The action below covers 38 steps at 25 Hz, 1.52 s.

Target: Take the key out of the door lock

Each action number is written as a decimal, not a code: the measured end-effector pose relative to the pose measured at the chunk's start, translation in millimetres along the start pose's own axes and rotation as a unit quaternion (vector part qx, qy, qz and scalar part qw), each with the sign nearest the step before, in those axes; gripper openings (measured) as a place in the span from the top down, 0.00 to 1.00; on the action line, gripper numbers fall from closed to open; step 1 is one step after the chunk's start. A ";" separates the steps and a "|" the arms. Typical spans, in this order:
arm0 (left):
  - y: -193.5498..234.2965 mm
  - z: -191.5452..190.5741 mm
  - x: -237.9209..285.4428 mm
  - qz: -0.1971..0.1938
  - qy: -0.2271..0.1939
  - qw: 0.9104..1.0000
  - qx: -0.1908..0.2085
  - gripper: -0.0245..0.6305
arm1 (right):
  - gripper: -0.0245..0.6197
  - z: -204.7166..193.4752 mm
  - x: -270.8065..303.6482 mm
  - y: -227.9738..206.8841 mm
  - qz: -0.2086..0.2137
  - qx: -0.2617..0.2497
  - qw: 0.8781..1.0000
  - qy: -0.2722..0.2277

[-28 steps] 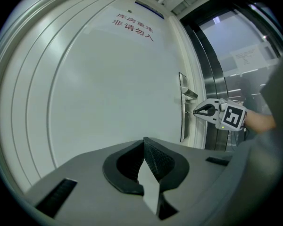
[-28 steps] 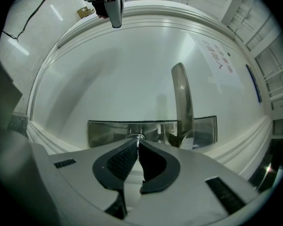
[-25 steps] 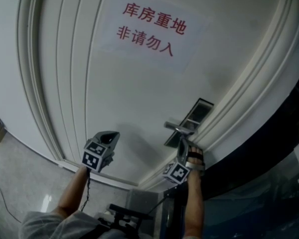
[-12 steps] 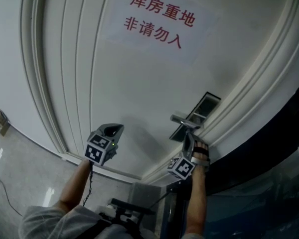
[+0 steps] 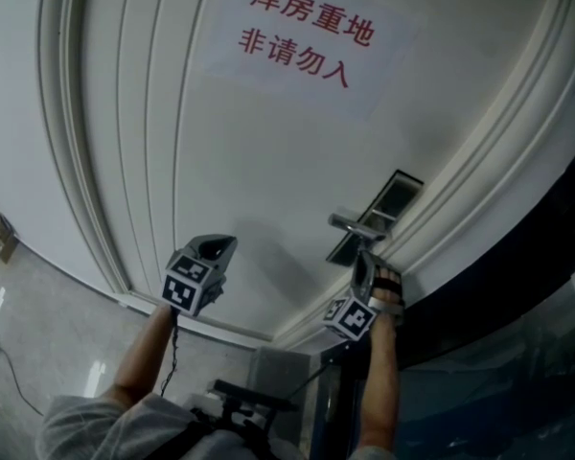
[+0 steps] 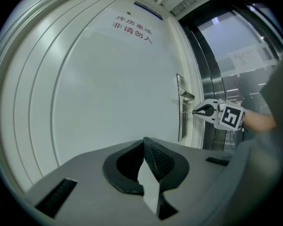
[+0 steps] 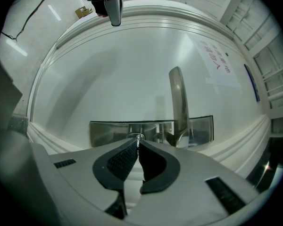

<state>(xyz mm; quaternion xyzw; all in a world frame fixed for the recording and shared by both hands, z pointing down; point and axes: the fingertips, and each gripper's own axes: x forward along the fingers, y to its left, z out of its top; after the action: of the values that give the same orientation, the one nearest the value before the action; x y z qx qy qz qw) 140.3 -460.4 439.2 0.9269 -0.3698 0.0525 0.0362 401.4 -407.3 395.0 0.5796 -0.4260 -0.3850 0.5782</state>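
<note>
A small metal key (image 7: 138,137) sticks out of the keyhole in the steel lock plate (image 7: 108,131) on the white door (image 5: 268,161). My right gripper (image 7: 138,142) is shut on the key's head, its tips almost against the plate. In the left gripper view the key's thin shaft (image 6: 189,112) runs between the right gripper (image 6: 195,112) and the plate. The lever handle (image 7: 178,98) sits just to one side of the keyhole. My left gripper (image 6: 144,141) is shut on nothing and is held off the door, well to the left (image 5: 216,247).
A paper sign (image 5: 302,34) with red characters is stuck high on the door. Raised white mouldings (image 5: 86,161) frame the door panel. A dark metal and glass frame (image 6: 217,69) stands right of the door. A cable (image 5: 10,381) lies on the grey floor.
The head view has shifted slightly. Neither gripper has visibly moved against the door, and the right gripper keeps its hold on the key.
</note>
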 end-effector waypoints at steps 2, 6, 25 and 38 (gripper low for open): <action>-1.5 -0.4 -2.4 -0.002 0.001 1.000 0.001 0.95 | 0.93 -0.6 -1.0 0.7 0.001 0.002 1.000 0.002; -1.8 -0.6 -8.5 -0.003 0.003 1.000 0.003 0.95 | 0.93 0.1 -2.8 -0.8 -0.001 0.001 1.000 0.007; -23.6 -10.2 -25.9 -0.025 0.007 1.000 0.005 0.95 | 0.93 -8.8 -66.2 11.8 0.008 0.267 0.964 -0.010; -31.9 -12.0 -48.8 -0.033 -0.008 0.999 0.006 0.95 | 0.93 7.3 -119.3 21.4 0.026 0.527 0.848 -0.039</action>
<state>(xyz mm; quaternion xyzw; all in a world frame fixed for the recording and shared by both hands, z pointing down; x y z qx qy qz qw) 126.3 -402.7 444.2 0.9391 -0.3393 0.0460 0.0291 352.9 -297.1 410.6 0.7706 -0.6020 -0.1094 0.1783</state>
